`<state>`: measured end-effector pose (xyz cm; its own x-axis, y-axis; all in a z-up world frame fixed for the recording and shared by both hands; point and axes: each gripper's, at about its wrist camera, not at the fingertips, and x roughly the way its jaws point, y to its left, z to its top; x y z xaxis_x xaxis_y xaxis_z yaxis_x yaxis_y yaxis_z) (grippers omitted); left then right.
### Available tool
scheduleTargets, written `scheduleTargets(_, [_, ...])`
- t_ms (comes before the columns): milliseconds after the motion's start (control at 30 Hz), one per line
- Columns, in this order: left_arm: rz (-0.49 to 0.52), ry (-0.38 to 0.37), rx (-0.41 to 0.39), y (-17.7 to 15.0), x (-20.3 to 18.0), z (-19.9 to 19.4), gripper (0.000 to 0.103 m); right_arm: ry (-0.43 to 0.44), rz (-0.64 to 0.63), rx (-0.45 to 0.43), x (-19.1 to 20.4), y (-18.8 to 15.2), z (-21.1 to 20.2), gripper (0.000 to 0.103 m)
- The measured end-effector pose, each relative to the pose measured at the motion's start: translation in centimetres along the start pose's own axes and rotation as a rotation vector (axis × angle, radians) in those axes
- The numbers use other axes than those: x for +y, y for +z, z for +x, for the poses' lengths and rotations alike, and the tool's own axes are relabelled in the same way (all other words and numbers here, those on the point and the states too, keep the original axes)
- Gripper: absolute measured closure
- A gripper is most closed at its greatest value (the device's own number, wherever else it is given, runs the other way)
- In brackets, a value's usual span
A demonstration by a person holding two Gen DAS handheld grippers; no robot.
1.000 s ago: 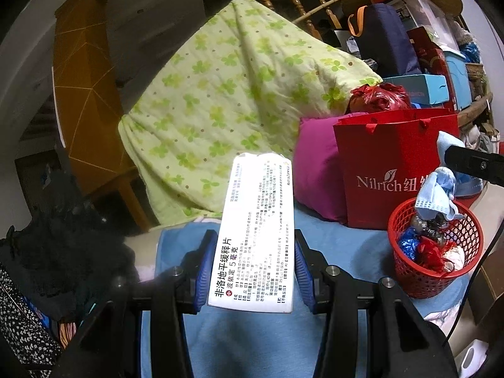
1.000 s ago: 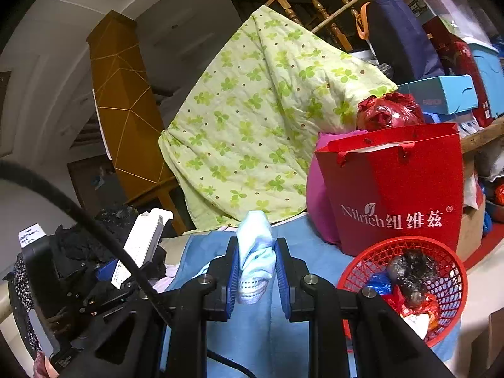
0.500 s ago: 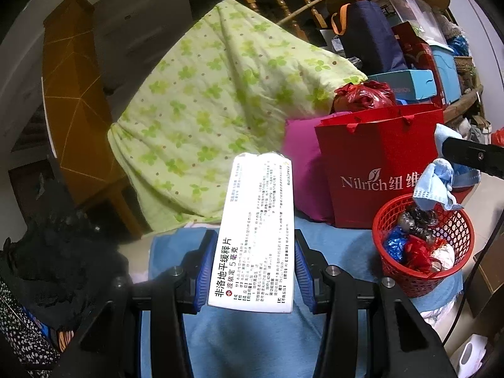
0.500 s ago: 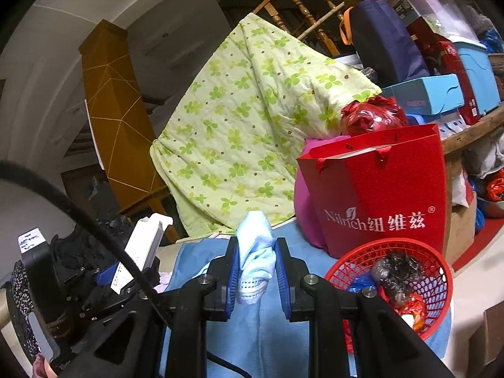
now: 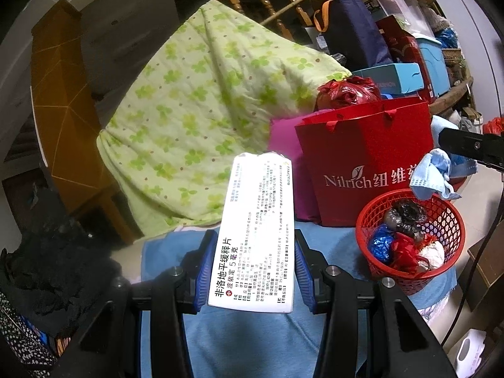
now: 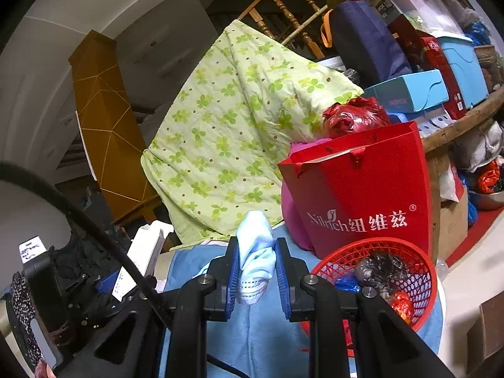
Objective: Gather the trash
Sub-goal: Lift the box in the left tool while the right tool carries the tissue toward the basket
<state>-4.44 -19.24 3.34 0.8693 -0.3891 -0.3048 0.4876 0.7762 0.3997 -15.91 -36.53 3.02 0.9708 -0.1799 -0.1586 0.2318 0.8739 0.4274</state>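
The left gripper clamps a white medicine box; the right gripper pinches a crumpled blue face mask. Each should be carried squarely above the red basket on the blue-covered surface before the fingers part.

The medicine box is smooth printed cardboard. The basket is red plastic mesh. The face mask is soft, crumpled cloth.

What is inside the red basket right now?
The red basket holds crumpled wrappers: a dark one, a blue one, a red one and a white wad. Anything beneath them is covered.
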Motion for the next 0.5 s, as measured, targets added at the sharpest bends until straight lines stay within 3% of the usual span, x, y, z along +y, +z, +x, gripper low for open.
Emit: scheduleTargets(500, [0.043,-0.035,-0.001,0.5,-2.7,0.1,0.055,-0.03,0.042,-0.017,-2.5,0.2,-0.9,0.08])
